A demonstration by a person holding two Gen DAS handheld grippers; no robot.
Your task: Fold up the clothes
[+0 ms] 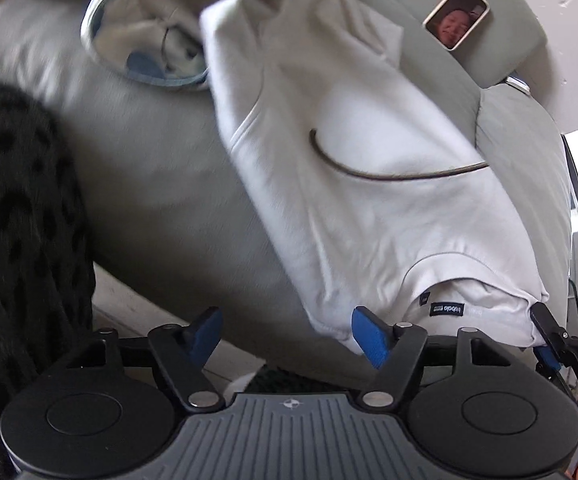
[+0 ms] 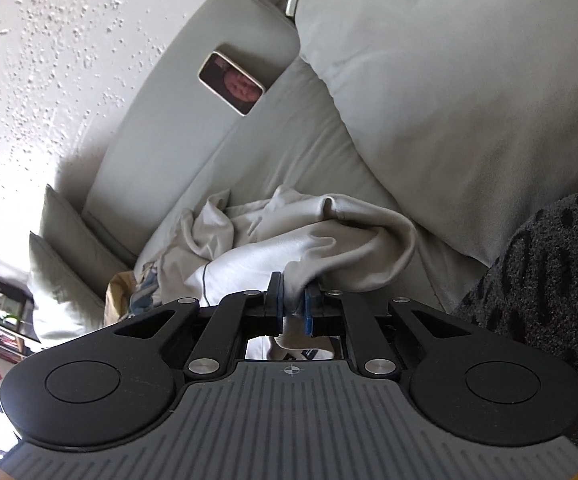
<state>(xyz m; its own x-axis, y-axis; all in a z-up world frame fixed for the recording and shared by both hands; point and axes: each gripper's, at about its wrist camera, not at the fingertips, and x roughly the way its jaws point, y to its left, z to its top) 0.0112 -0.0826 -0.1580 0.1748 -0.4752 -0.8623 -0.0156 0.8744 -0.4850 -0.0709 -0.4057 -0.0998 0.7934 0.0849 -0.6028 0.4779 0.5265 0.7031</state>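
Note:
A white T-shirt (image 1: 349, 184) with a thin dark curved line printed on it lies spread on the grey sofa (image 1: 161, 200), its collar and neck label nearest me. My left gripper (image 1: 287, 334) stands open at the shirt's near shoulder. Its right blue finger (image 1: 369, 336) overlaps the cloth's edge and the left finger (image 1: 205, 332) is over bare sofa. My right gripper (image 2: 293, 304) is shut on a bunched fold of the T-shirt (image 2: 289, 240). The left wrist view shows the right gripper (image 1: 545, 332) pinching the shirt's other shoulder.
A heap of other clothes (image 1: 161, 40) lies beyond the shirt. A phone (image 1: 455, 16) rests on the sofa's back ledge. A big grey cushion (image 2: 449, 100) fills the right side. Dark leopard-patterned fabric (image 1: 9, 200) is close at the left.

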